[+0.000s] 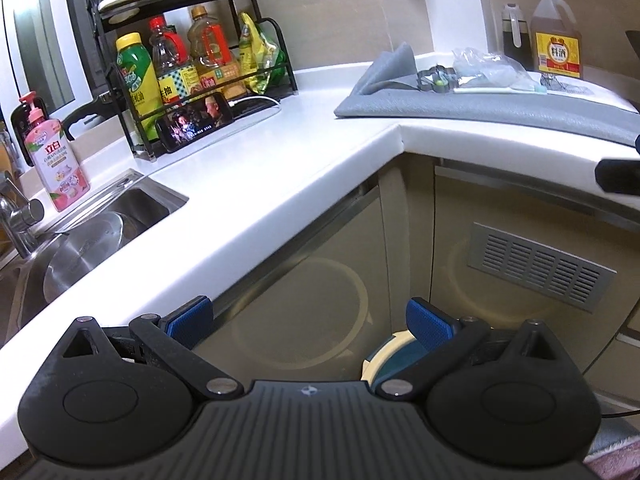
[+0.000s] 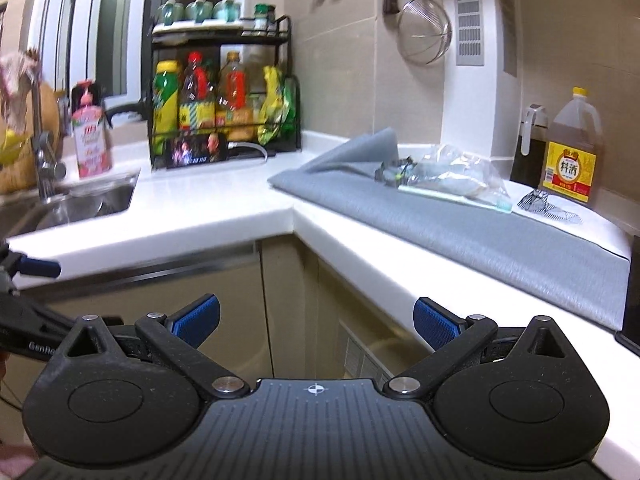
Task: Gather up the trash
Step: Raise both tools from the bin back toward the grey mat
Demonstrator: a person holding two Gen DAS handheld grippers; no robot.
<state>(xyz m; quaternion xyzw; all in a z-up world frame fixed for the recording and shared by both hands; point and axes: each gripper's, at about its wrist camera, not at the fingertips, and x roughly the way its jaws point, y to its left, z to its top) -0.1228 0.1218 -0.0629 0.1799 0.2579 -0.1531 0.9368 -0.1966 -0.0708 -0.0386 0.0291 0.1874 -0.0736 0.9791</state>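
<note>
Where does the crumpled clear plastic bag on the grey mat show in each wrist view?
Left wrist: crumpled clear plastic bag sits upper right, on the grey mat.
Right wrist: the bag is right of centre, on the mat.
Shared landmark: the yellow-capped cooking wine jug just right of it.

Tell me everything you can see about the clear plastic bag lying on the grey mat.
The clear plastic bag is crumpled, glossy, thin film, see-through with a pale bluish tint. It lies slumped on the grey mat on the white countertop, near the wall corner. A dark metal-looking piece sits against its left end, and a pale flat strip runs along its front edge. Neither gripper touches it.
</note>
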